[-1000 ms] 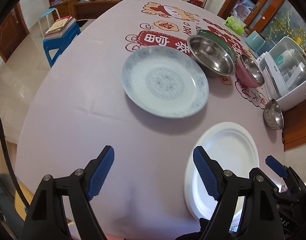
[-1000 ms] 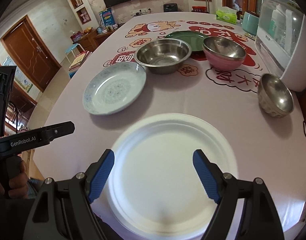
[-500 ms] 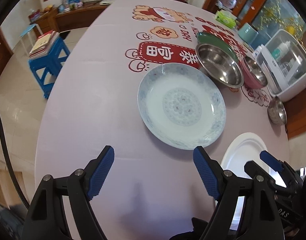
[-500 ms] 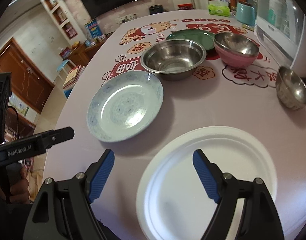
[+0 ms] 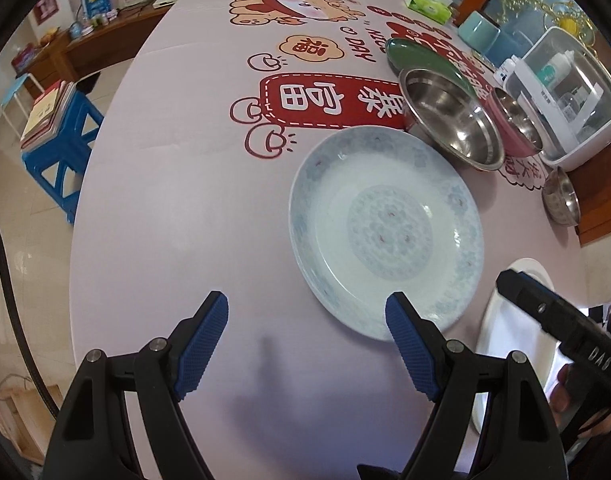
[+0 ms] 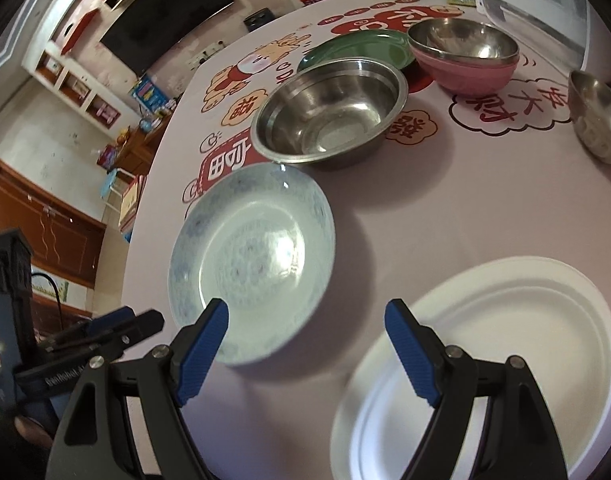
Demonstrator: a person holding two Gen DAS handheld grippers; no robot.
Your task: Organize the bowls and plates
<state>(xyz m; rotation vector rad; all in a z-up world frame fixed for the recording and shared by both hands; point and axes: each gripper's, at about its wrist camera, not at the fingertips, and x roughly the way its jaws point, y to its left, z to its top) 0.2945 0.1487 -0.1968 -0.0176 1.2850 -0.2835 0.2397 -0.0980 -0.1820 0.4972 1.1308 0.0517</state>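
A blue-patterned porcelain plate (image 5: 385,232) (image 6: 251,256) lies on the pink tablecloth. My left gripper (image 5: 307,344) hovers open at its near left edge, nothing between its fingers. A white paper plate (image 6: 497,364) (image 5: 509,328) lies at the near right. My right gripper (image 6: 305,346) is open above the gap between the two plates, holding nothing. Behind the plates stand a large steel bowl (image 6: 329,114) (image 5: 451,118), a green plate (image 6: 357,48) (image 5: 423,62), a pink bowl with a steel bowl inside (image 6: 465,56) (image 5: 515,122), and a small steel bowl (image 6: 597,116) (image 5: 561,202).
A white appliance with a clear lid (image 5: 565,92) stands at the table's right edge, with a teal container (image 5: 479,34) and a green tissue box (image 5: 427,2) behind it. A blue stool (image 5: 59,144) with books stands on the floor at the left.
Both grippers moved left and lower and rolled. The patterned plate now sits closer to both; the paper plate slid to the right in both views. Both stayed open.
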